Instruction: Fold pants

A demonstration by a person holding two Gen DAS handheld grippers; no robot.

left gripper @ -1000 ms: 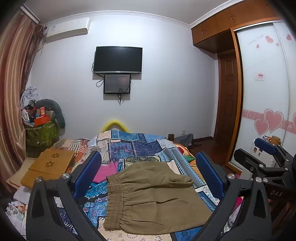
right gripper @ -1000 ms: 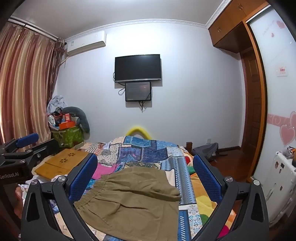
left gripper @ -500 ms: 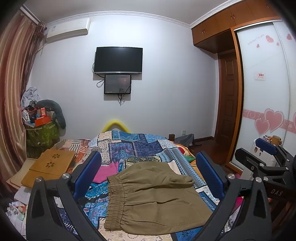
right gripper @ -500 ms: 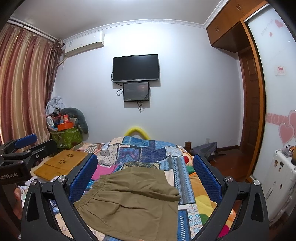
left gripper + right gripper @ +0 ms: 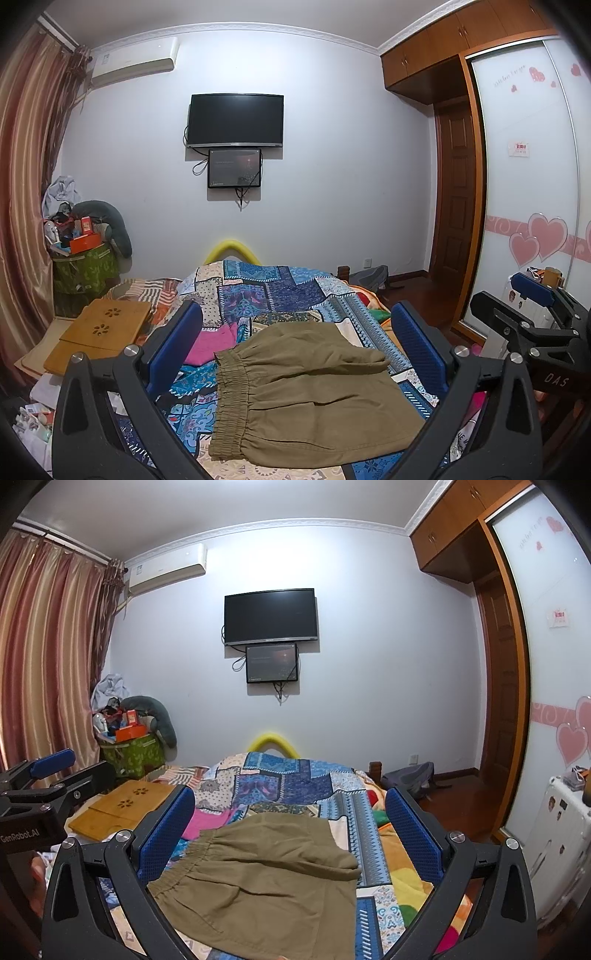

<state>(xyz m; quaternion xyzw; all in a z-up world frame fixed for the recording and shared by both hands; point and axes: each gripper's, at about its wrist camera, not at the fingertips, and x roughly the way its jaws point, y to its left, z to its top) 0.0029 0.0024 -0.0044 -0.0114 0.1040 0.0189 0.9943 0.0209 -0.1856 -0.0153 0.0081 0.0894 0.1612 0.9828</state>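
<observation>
Olive-brown pants lie on the patchwork bed cover, elastic waistband to the left, the far leg folded over. They also show in the right wrist view. My left gripper is open and empty, held above the pants with its blue pads wide apart. My right gripper is open and empty, also above the pants. The right gripper shows at the right edge of the left wrist view. The left gripper shows at the left edge of the right wrist view.
A pink cloth lies beside the waistband. A wooden lap desk rests at the bed's left. A green bin with clutter stands by the curtain. A white cabinet and sliding wardrobe stand at right.
</observation>
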